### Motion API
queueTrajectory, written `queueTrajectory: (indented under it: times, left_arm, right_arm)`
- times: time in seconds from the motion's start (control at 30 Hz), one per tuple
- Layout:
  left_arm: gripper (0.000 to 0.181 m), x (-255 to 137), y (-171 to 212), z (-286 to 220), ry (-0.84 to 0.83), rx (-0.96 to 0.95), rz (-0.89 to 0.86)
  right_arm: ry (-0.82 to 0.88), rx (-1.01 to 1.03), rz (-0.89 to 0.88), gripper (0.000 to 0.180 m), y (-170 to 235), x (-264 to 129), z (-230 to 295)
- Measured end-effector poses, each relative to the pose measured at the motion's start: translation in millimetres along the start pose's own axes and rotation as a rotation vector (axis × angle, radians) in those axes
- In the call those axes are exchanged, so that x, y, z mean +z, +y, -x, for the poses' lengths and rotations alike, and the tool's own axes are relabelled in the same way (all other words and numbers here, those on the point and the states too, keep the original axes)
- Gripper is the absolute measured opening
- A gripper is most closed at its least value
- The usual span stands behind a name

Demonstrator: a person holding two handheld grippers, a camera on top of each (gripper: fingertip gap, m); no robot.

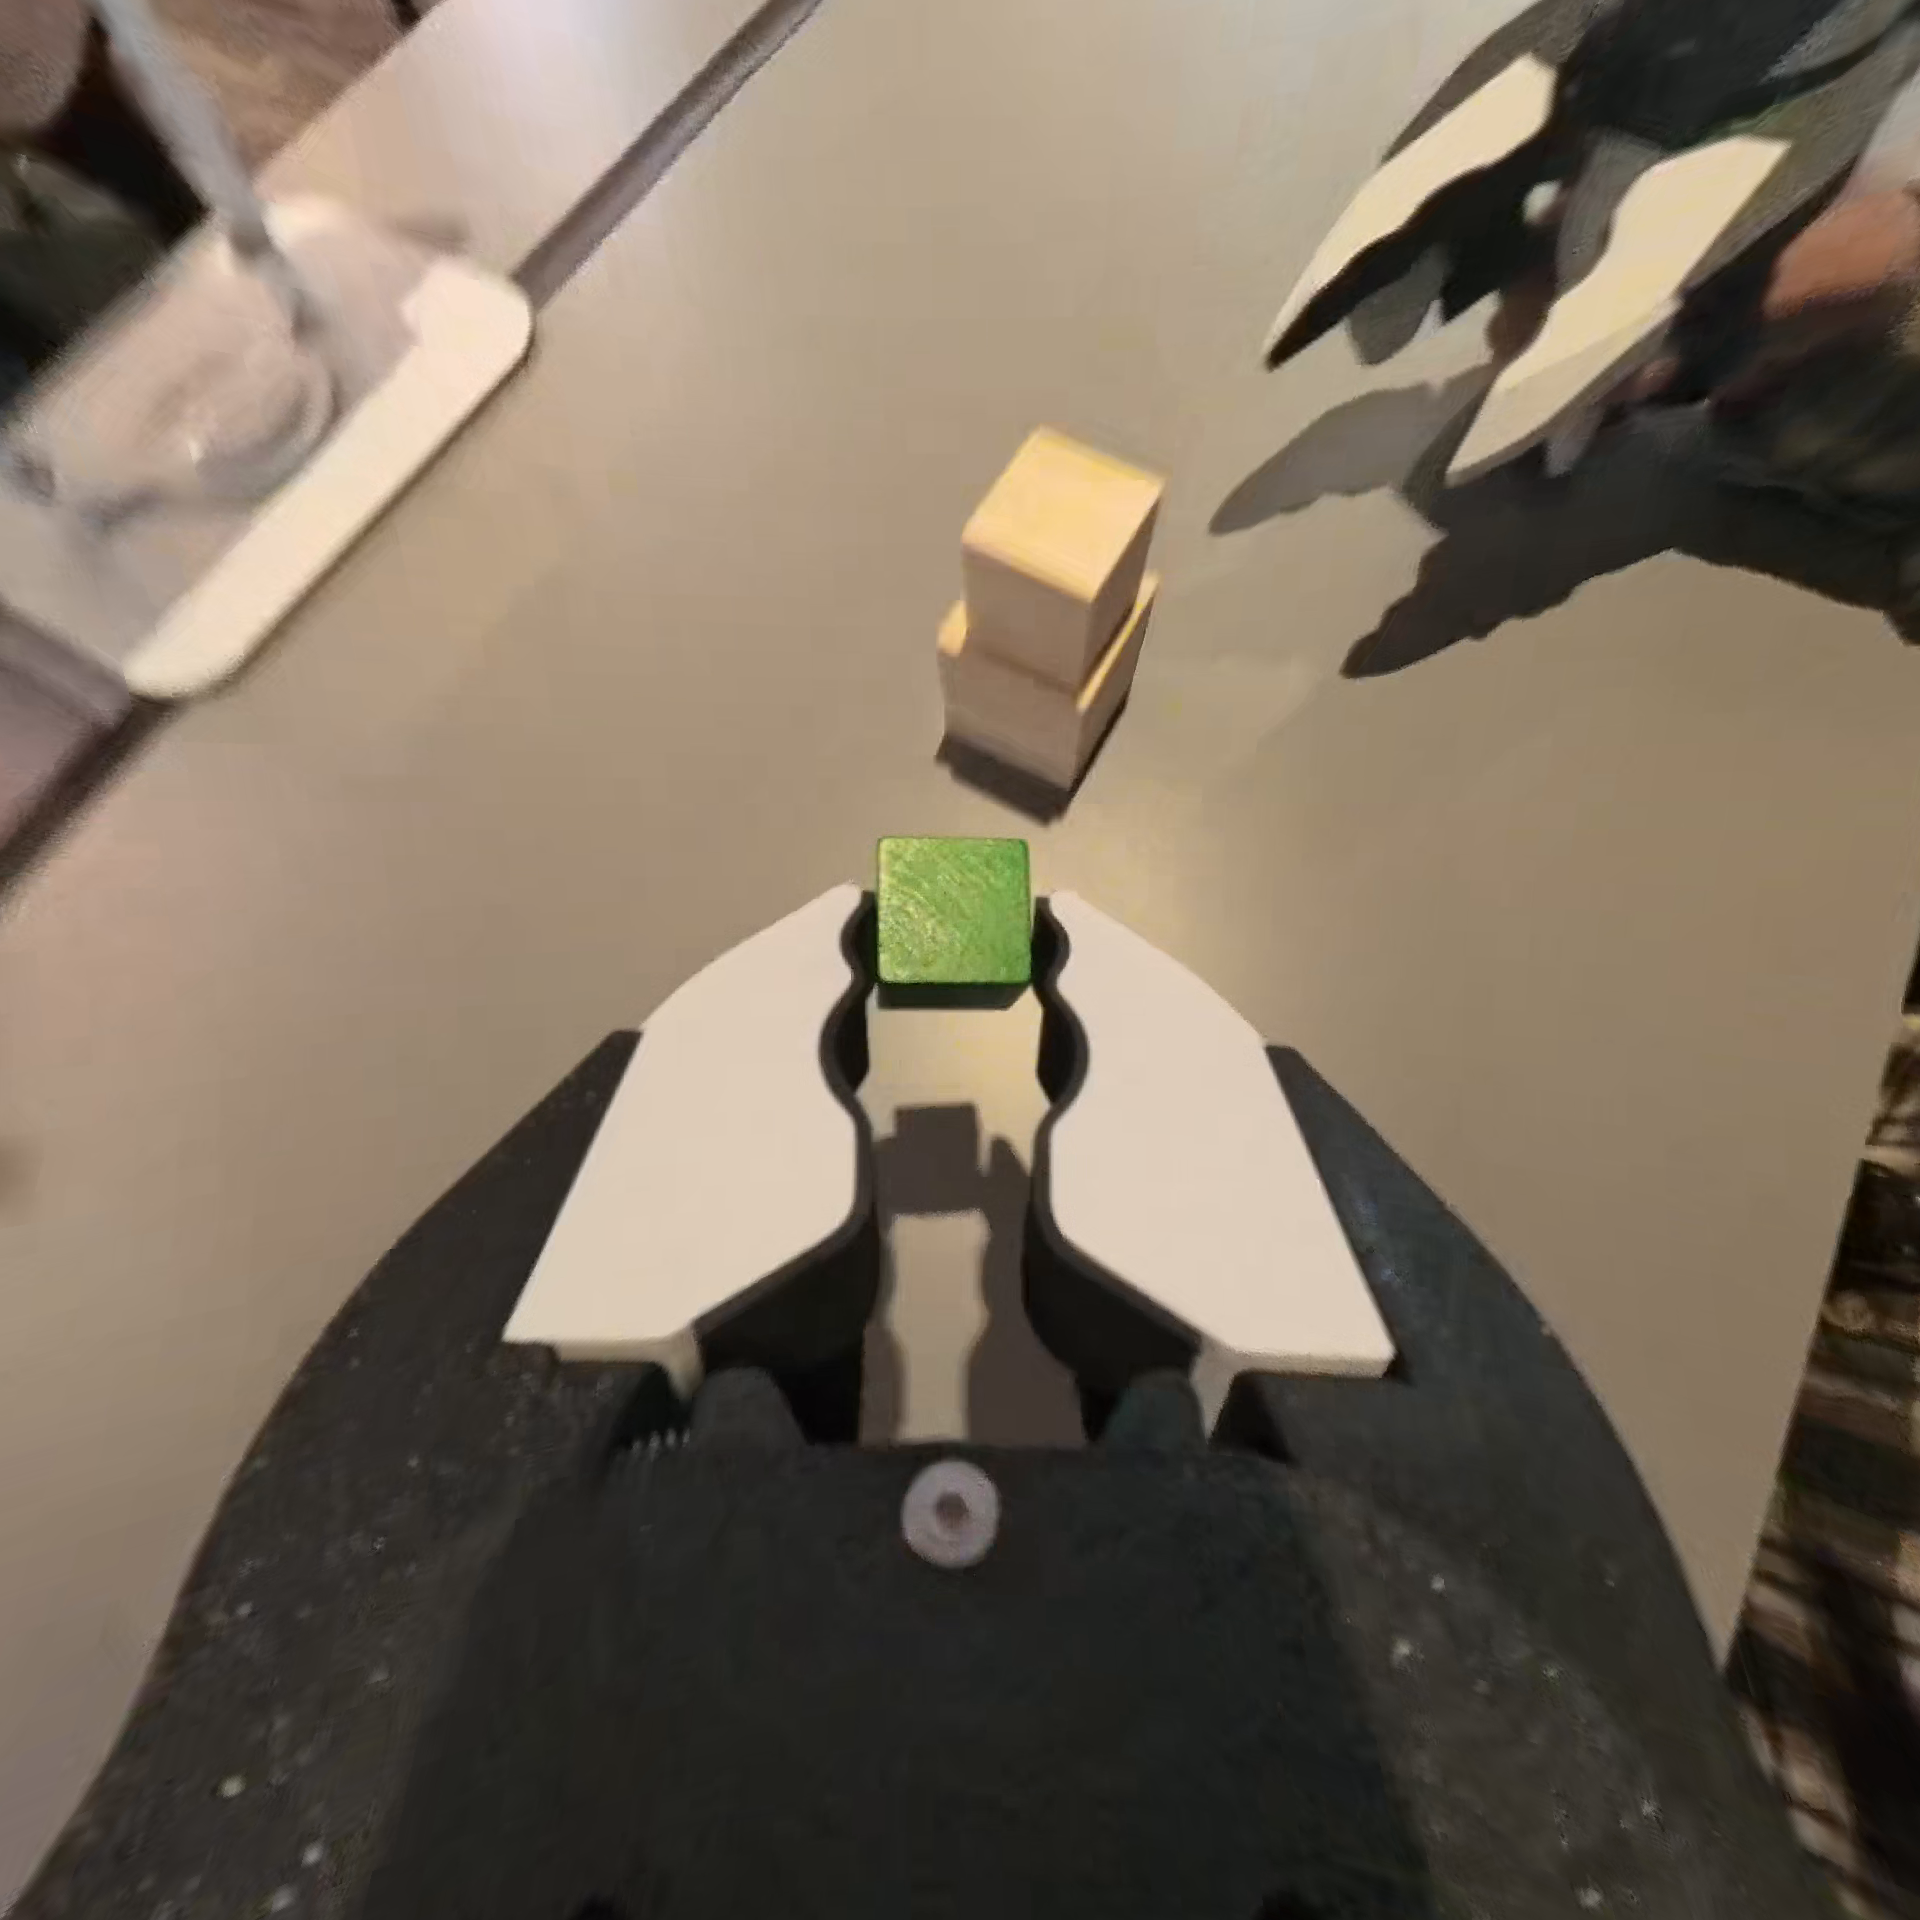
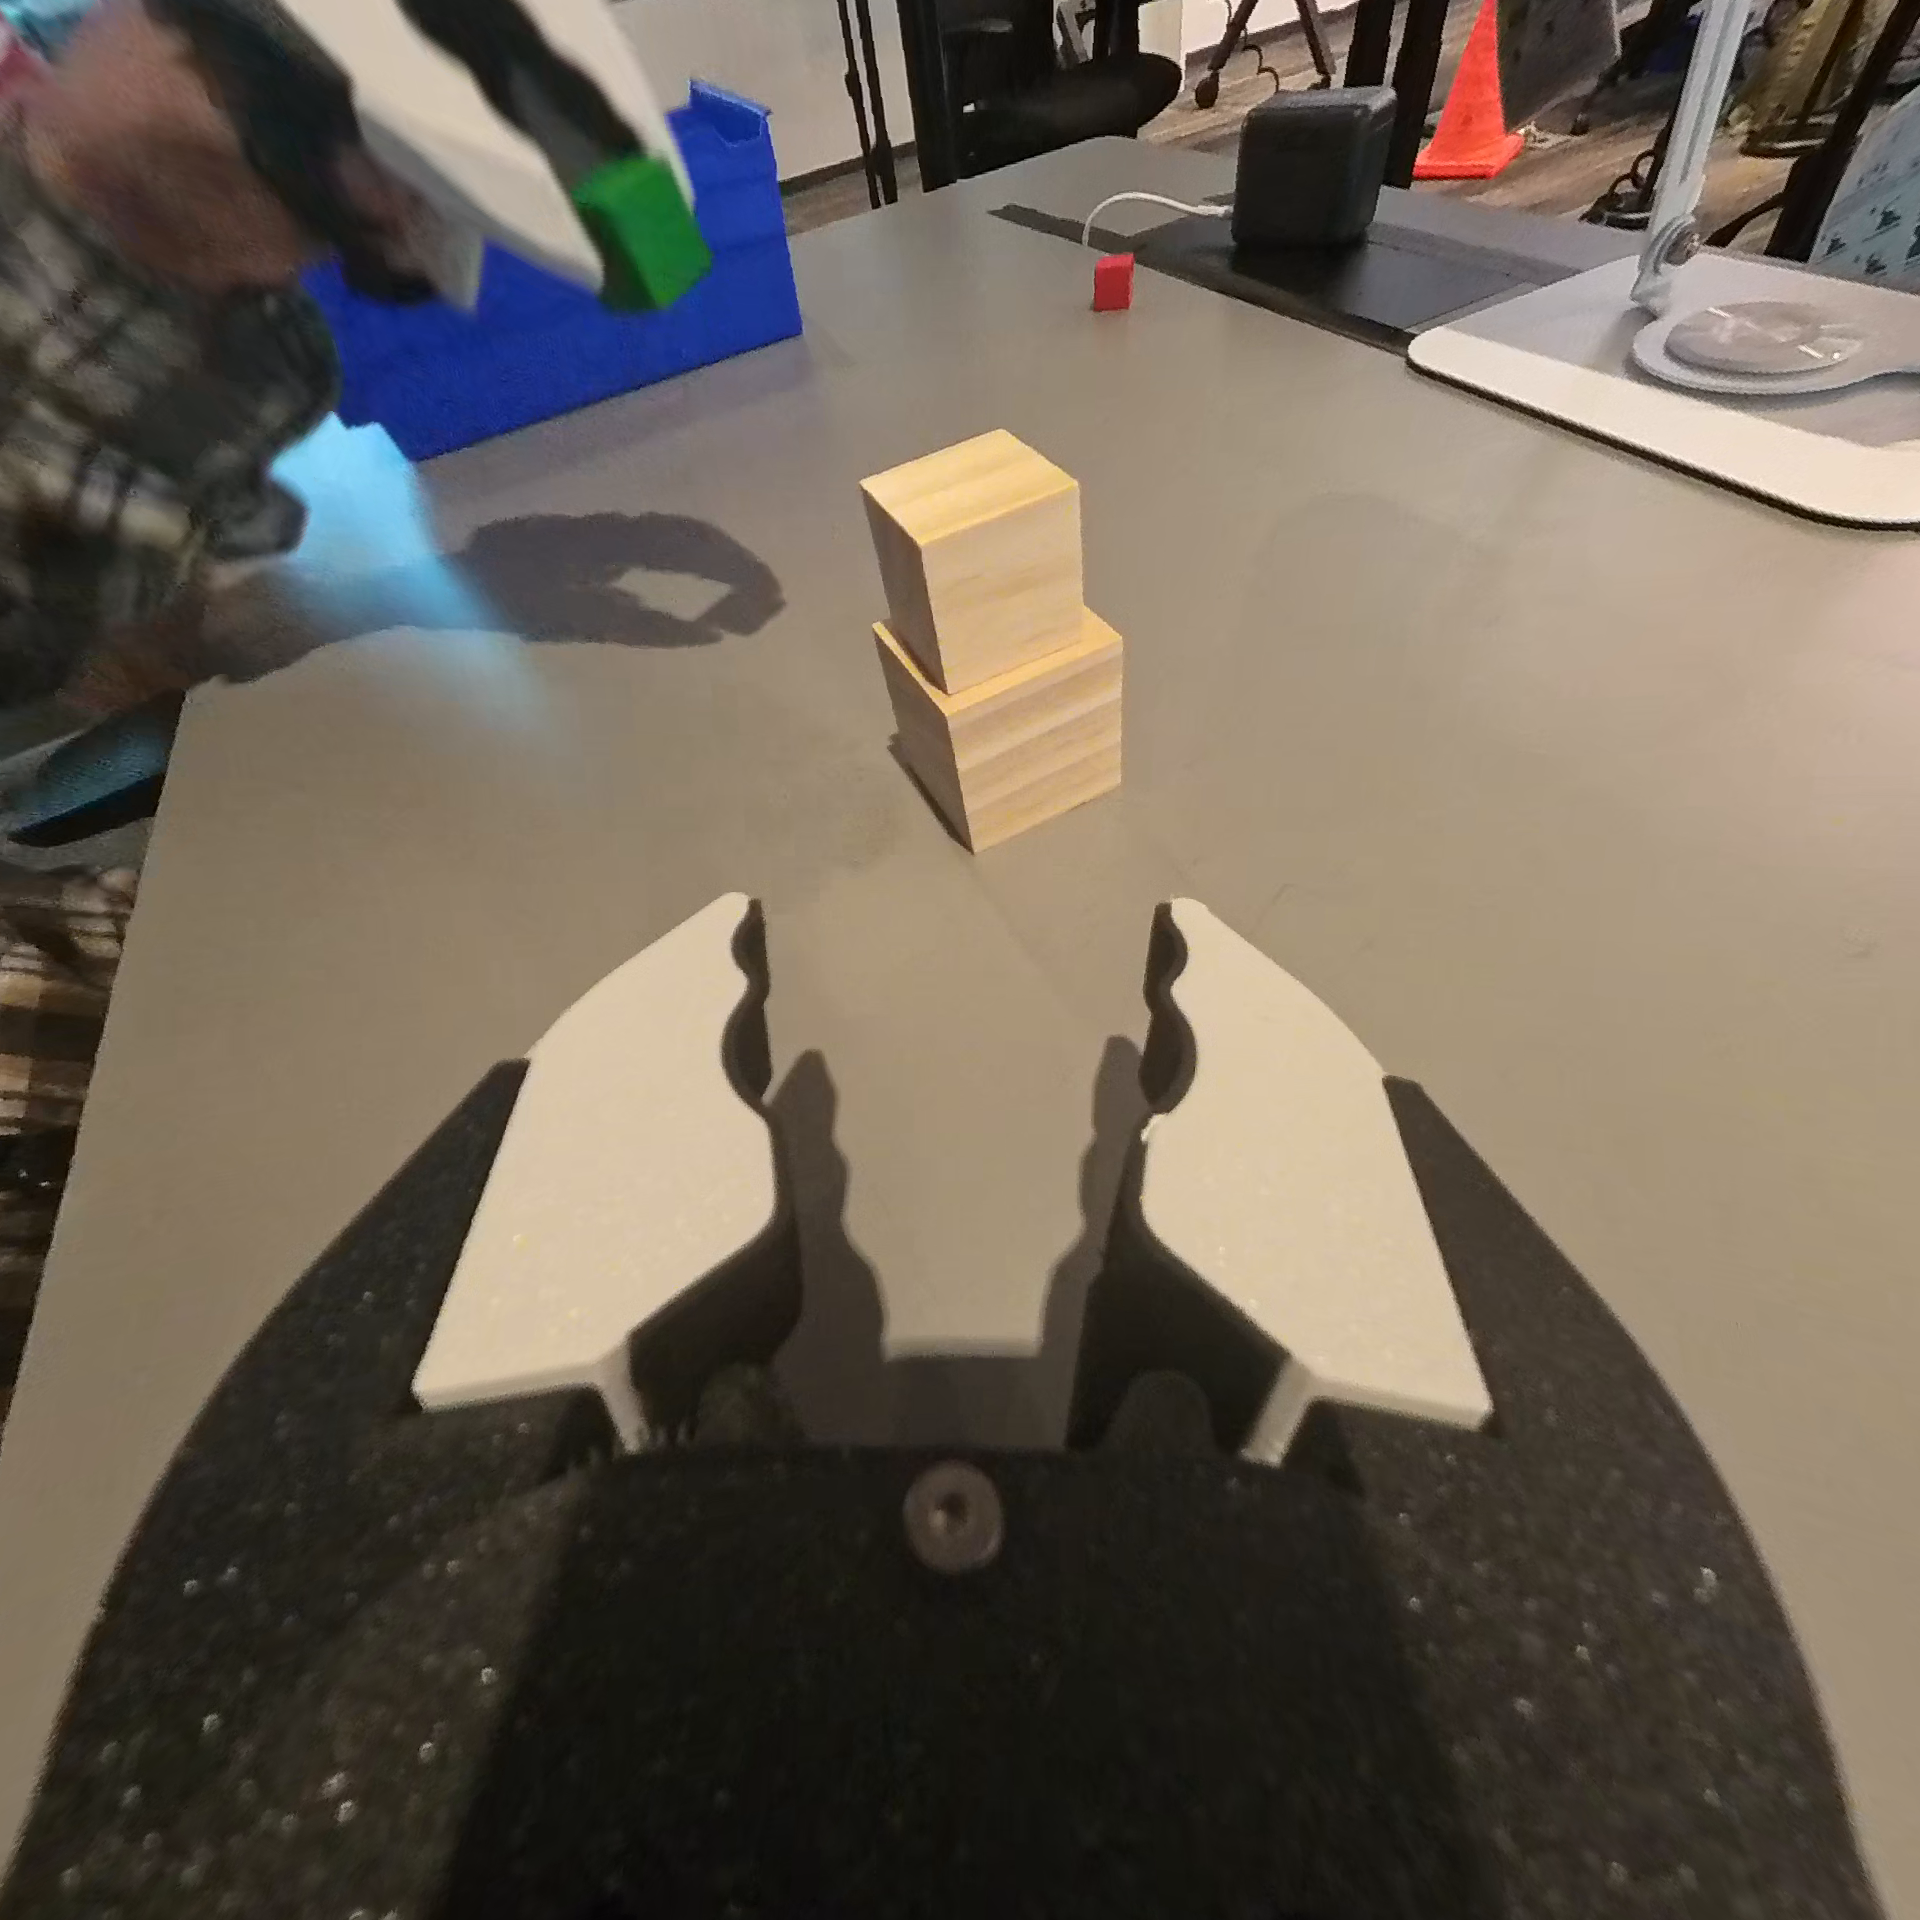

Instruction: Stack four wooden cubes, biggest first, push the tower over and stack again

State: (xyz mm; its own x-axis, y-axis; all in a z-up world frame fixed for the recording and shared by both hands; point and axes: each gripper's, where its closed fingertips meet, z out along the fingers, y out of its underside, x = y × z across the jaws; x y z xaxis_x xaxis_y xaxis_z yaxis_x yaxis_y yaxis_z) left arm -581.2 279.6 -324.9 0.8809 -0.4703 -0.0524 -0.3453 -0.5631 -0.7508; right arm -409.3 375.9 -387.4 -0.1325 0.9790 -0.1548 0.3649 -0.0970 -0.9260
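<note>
green wood is sitting pinched in the left claw (image 1: 954,920): the green cube (image 1: 953,911) is riding clear above the tabletop (image 1: 623,831). the two-cube pale stack (image 1: 1044,613) is standing just ahead of it and slightly right, so the carry probably needs to go forward and up. the right claw (image 2: 958,914) is hanging spread and empty, facing the stack. a red cube (image 2: 1113,283) is waiting far back.
</note>
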Motion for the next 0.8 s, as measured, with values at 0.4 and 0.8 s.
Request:
queueTrajectory:
  times: [0.4,0.8]
  left_arm:
    - [0.028,75,-71,-28,0.363,0.286,0.164]
    - [0.029,97,-63,-29,0.438,0.244,0.139]
  right_arm:
    - [-0.005,-0.002,0.003,0.069,0,-1,0]
    - [-0.015,-0.001,0.012,0.068,1,1,1]
